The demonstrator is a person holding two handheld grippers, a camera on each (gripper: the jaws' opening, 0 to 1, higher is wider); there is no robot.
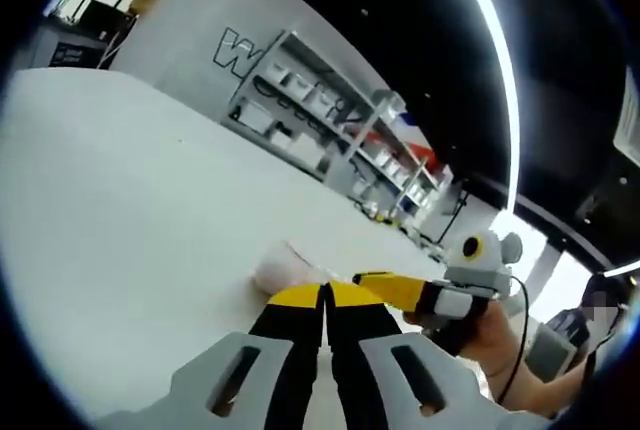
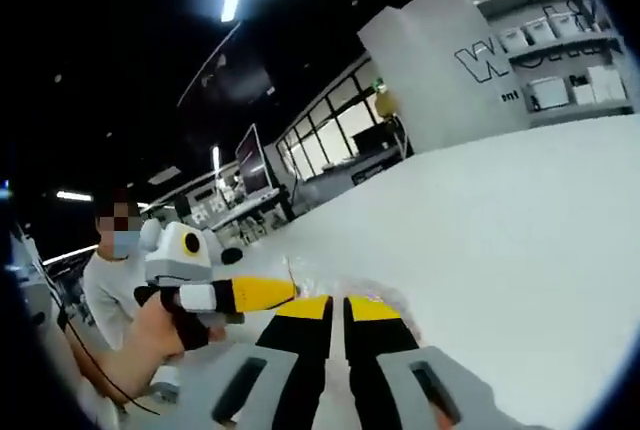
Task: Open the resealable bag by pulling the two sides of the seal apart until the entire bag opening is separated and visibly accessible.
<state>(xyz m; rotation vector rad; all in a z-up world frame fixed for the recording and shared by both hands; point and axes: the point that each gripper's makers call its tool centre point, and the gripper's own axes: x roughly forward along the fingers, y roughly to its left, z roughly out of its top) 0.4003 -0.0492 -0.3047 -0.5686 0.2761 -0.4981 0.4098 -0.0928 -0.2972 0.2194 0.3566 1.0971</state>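
Left gripper and right gripper, jaws closed together, each pinch one side of the clear resealable bag just ahead of their yellow tips, over the white table; pulling straight apart, evenly, should part the whole seal.

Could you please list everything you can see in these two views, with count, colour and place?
resealable bag: one, clear, on the table just past the fingertips of both grippers.
table: one, white, beneath the bag.
shelving: one grey unit holding white boxes, behind the table.
monitors: several, dark, on distant desks.
ceiling strip lights: several, white.
left gripper: one, black with yellow tips, fingers together at the bag.
right gripper: one, same colours, fingers together at the bag.
hand: one, holding the left gripper.
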